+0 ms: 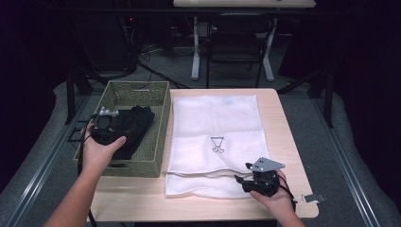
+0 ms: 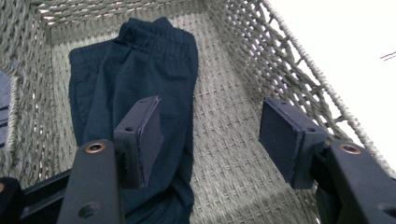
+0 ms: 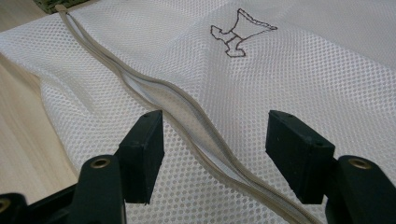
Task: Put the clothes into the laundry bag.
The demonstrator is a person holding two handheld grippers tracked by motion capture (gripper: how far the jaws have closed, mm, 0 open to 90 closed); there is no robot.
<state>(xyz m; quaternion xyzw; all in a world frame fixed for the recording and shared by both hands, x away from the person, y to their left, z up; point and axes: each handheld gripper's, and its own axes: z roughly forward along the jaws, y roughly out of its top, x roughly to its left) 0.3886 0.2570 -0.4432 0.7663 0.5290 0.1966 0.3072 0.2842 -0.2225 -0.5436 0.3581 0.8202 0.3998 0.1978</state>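
Note:
A woven green basket (image 1: 160,124) stands at the table's left with a folded dark garment (image 1: 135,126) inside. My left gripper (image 1: 105,124) hovers over the basket; in the left gripper view its jaws (image 2: 215,140) stand open above the garment (image 2: 135,79) and the wicker floor, with nothing between the pads. A white mesh laundry bag (image 1: 215,137) with a small dark emblem (image 1: 217,144) lies flat in the table's middle. My right gripper (image 1: 243,177) sits at the bag's near edge, open (image 3: 212,154) over the bag's partly open zipper seam (image 3: 187,116).
A small metal clip (image 1: 313,197) lies at the table's front right corner. Bare wood (image 1: 288,127) runs along the right side and the front edge. Beyond the table are a dark chair (image 1: 236,45) and desk legs.

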